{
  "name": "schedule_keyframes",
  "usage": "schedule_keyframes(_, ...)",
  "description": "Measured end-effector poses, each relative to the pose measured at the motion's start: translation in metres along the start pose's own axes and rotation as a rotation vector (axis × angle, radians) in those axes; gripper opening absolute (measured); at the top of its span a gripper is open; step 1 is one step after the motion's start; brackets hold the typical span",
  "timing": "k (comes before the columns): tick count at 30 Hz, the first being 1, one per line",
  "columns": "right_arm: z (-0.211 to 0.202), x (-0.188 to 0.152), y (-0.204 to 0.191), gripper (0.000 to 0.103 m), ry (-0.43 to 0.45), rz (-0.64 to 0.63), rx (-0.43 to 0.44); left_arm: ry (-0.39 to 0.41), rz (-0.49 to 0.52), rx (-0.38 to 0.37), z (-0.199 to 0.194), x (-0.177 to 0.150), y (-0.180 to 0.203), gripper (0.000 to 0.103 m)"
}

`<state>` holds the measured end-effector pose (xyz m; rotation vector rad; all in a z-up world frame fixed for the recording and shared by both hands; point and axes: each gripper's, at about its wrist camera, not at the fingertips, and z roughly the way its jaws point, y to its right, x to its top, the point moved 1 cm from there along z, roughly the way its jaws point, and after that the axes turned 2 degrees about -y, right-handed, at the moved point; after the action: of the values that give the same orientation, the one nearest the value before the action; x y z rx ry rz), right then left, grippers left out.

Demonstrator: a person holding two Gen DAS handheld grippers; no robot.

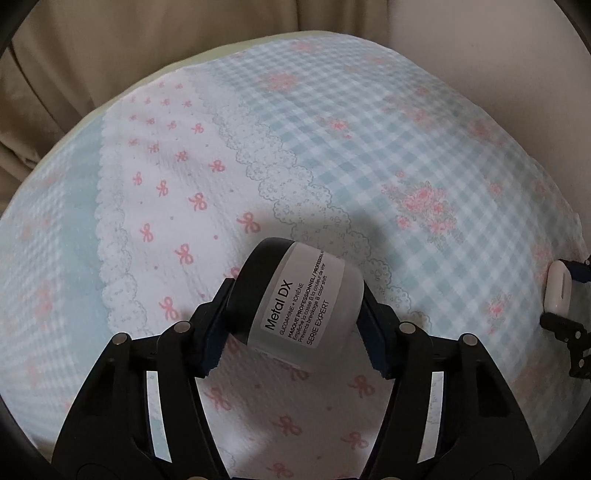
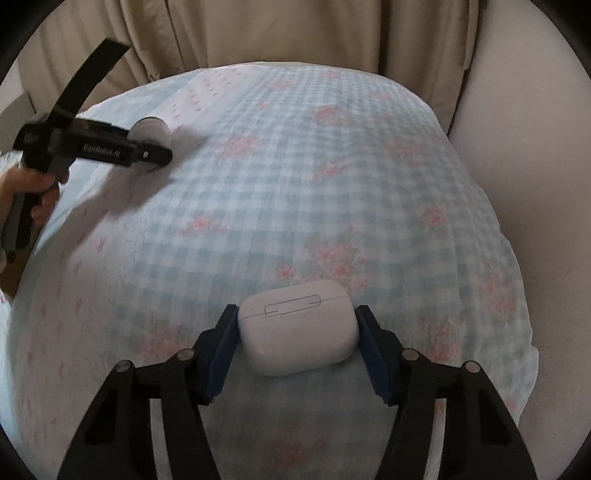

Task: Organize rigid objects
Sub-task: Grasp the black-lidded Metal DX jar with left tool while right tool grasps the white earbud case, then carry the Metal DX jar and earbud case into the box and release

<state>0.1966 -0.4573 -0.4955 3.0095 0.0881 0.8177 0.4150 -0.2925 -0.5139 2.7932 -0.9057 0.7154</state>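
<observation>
Beige curtain (image 2: 258,33) behind my checked bedspread (image 1: 369,147); left gripper (image 1: 295,325) clamps a black-lidded jar (image 1: 295,295), right gripper (image 2: 295,343) a white earbud case (image 2: 295,328).

The jar (image 1: 295,295) is round, with a black lid and a pale grey body. A white label on its side says "Metal DX" in black letters. The lid is on. The jar is tipped over on its side, with the lid end pointing up and to the left. It sits between two blue pads, which touch it on both sides, above the bed cover with pink bows.

The earbud case (image 2: 297,326) is small, white and smooth, with round corners. It is shut. A thin line runs across it where the lid meets the body. Two blue pads press on its left and right ends, over the blue checked part of the bed.
</observation>
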Motion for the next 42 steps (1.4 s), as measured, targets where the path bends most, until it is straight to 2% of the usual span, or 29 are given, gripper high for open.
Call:
schedule_keyframes(7,-0.001,0.002,0.001,0.058,-0.005,0.042,-0.009,0.02,-0.023,-0.005,-0.01,0.0,0.0,0.058)
schedule_keyframes(13,-0.016,0.013,0.0,0.058,0.019,0.086,-0.009,0.073,-0.04,-0.011,-0.045,0.003,0.003,0.058)
schedule_keyframes(17,-0.04,0.024,-0.008,0.058,0.048,0.104,-0.007,0.12,-0.073,-0.013,-0.087,0.003,0.001,0.058)
schedule_keyframes(24,-0.111,0.052,-0.033,0.058,0.126,0.128,0.019,0.216,-0.147,0.01,-0.196,-0.012,-0.012,0.058)
schedule_keyframes(30,-0.19,0.083,-0.078,0.058,0.177,0.13,0.078,0.234,-0.237,0.044,-0.297,-0.05,-0.033,0.058)
schedule_keyframes(35,-0.241,0.108,-0.124,0.058,0.184,0.106,0.154,0.247,-0.304,0.112,-0.371,-0.098,-0.055,0.058)
schedule_keyframes(42,-0.276,0.131,-0.206,0.058,0.177,0.05,0.255,0.246,-0.391,0.16,-0.429,-0.166,-0.101,0.058)
